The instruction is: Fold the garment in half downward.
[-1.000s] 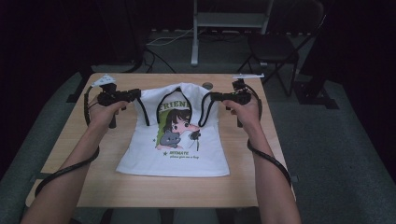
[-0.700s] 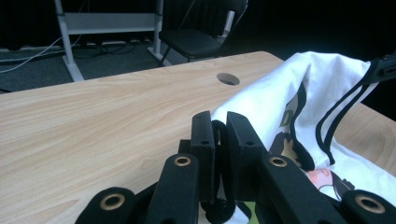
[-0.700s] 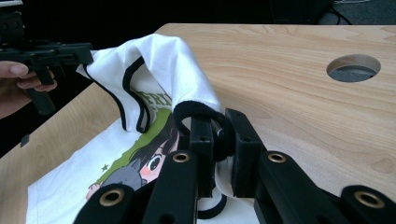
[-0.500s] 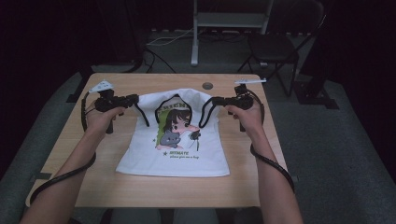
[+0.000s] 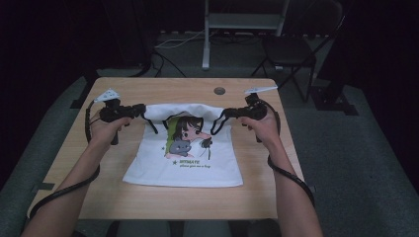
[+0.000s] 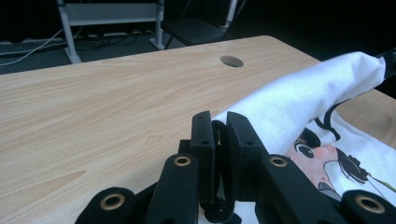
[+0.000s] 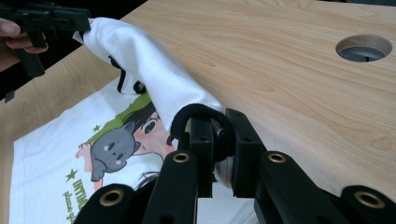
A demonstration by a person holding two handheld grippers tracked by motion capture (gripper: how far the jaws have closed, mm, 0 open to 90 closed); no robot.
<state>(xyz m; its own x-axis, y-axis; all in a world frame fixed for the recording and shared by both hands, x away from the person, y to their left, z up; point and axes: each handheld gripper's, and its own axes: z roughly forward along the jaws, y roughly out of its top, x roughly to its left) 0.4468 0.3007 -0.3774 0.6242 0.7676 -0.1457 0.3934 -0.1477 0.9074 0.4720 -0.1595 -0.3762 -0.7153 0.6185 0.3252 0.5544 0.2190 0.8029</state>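
A white T-shirt [image 5: 188, 158] with a cartoon girl print and black trim lies on the wooden table [image 5: 188, 89]. Its far edge is lifted and stretched between the two grippers. My left gripper [image 5: 141, 109] is shut on the shirt's left corner, where black trim and white cloth [image 6: 299, 93] sit between its jaws [image 6: 219, 123]. My right gripper [image 5: 228, 114] is shut on the right corner. In its own view the black trim loops over its tips [image 7: 218, 123], and the cloth [image 7: 140, 56] runs away to the left gripper [image 7: 81, 21]. The lower part of the shirt rests flat.
A round cable hole [image 5: 219, 91] sits in the table near its far edge. Beyond the table stand a dark chair [image 5: 289, 52] and a metal stand [image 5: 242, 22], with cables on the floor. Black cables trail from both grippers along the forearms.
Both grippers have drifted slightly toward the person, carrying the shirt's lifted far edge with them. The grips are unchanged.
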